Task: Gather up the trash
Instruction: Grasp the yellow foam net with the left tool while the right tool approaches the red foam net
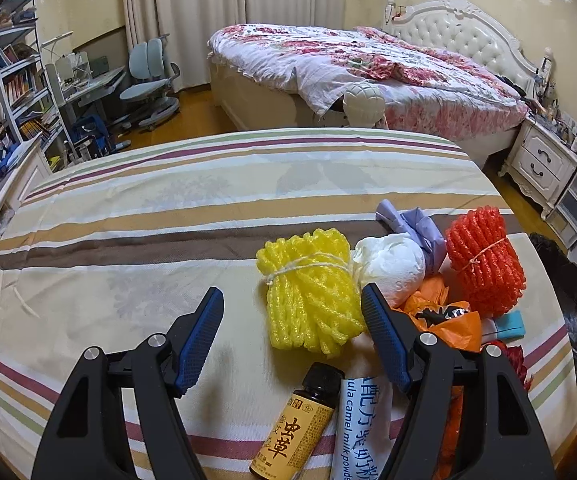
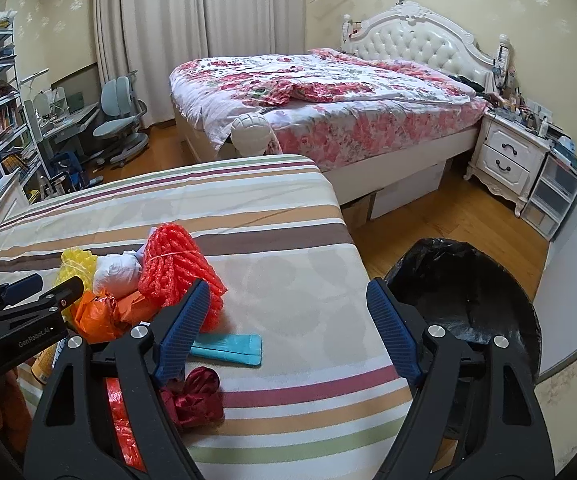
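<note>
Both the left gripper [image 1: 292, 308] and right gripper [image 2: 288, 300] hang empty, jaws apart, over a trash heap [image 1: 428, 280] on the striped bedspread [image 1: 168, 208], the black-lined bin [image 2: 468, 300] beside it waiting

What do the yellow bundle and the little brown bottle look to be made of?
The yellow bundle looks like soft foam netting: a puffy open mesh, matte, tied with string. The brown bottle seems to be dark glass or hard plastic; its shiny neck, black cap and paper-like yellow label leave that open.
</note>
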The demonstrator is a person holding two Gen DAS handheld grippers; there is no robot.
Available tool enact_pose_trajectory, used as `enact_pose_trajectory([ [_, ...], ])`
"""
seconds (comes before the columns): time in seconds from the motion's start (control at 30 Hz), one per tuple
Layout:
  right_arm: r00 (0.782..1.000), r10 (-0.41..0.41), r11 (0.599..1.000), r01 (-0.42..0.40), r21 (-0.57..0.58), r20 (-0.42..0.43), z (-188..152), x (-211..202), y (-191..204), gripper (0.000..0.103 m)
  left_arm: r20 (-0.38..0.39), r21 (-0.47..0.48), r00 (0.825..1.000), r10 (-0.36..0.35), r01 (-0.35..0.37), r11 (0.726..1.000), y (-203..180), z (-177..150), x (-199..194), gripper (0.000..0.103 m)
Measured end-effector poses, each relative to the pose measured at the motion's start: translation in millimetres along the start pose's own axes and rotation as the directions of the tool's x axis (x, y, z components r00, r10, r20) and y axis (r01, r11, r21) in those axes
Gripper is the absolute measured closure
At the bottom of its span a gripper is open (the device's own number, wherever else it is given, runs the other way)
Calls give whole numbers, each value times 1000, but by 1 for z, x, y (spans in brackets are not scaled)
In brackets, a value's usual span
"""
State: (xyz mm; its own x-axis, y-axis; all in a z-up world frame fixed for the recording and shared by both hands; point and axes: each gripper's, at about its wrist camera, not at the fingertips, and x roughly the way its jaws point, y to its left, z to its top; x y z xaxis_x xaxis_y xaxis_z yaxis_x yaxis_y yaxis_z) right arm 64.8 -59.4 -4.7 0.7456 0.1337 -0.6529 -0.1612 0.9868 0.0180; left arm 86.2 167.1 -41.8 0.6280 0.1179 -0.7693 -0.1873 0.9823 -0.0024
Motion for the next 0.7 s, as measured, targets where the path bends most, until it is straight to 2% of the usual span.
enact_pose_trajectory([
  [0.1,1000,7,1000,-7,-6,-3,1,1,5,24,-9,5,1000,-3,3,1000,1,0,2,36],
  [0.23,1000,14,1000,-15,-16,-10,0,4,11,24,-18,13,1000,-8,8,1000,1,-1,4,54],
  [0.33,1000,20,999,-20,-29,-14,1,7,15,24,-9,26,1000,-10,11,1000,1,-1,3,58],
  [0.57,999,44,997,-45,-55,-20,5,8,30,27,28,24,1000,-11,10,1000,8,4,-8,59],
  [0.7,997,69,995,-71,-71,-29,8,12,40,32,40,3,999,-4,4,1000,16,7,-11,59],
])
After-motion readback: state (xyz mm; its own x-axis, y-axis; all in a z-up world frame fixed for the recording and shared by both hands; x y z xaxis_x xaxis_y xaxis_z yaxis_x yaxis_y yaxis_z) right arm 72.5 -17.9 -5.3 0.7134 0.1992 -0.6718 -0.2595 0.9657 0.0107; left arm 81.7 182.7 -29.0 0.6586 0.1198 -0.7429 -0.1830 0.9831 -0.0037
